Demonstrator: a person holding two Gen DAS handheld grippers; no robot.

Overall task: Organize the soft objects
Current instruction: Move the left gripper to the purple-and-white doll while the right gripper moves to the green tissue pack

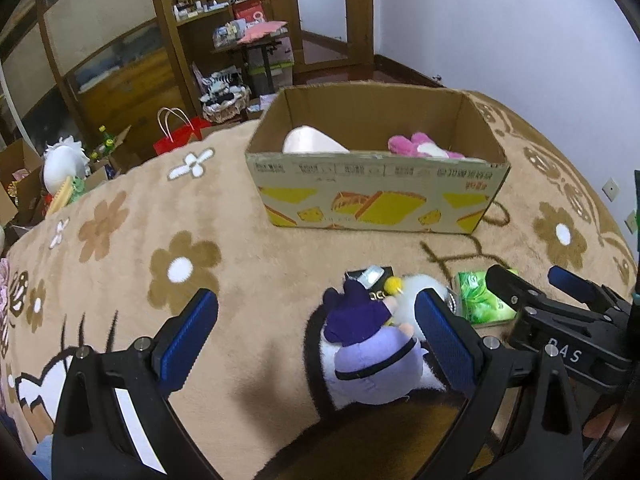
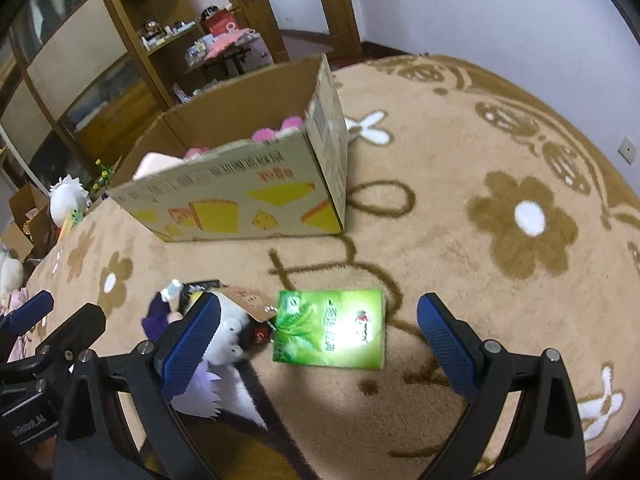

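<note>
Both grippers hung low over the flowered blanket [image 1: 120, 248], each with its jaws spread wide and holding nothing. The left gripper [image 1: 316, 340] was lined up on a small plush doll [image 1: 376, 348] in purple and lilac that lay on the blanket between its blue pads, nearer the right-hand one. The right gripper [image 2: 320, 340] framed a green tissue pack [image 2: 332, 328] lying flat just beside the doll, whose white fur and paper tag showed at the left of that view. Farther back stood the open cardboard box [image 1: 376, 200], with a pink plush toy [image 1: 420, 146] and a pale cushion [image 1: 308, 142] already inside it. To my eye the step in hand was the approach for two pickups at once. Next, each gripper would need to come down and close on its item, then lift it and carry it over the near wall of the box. The pack looked flat and slippery, so it might slide before the jaws caught it.
</note>
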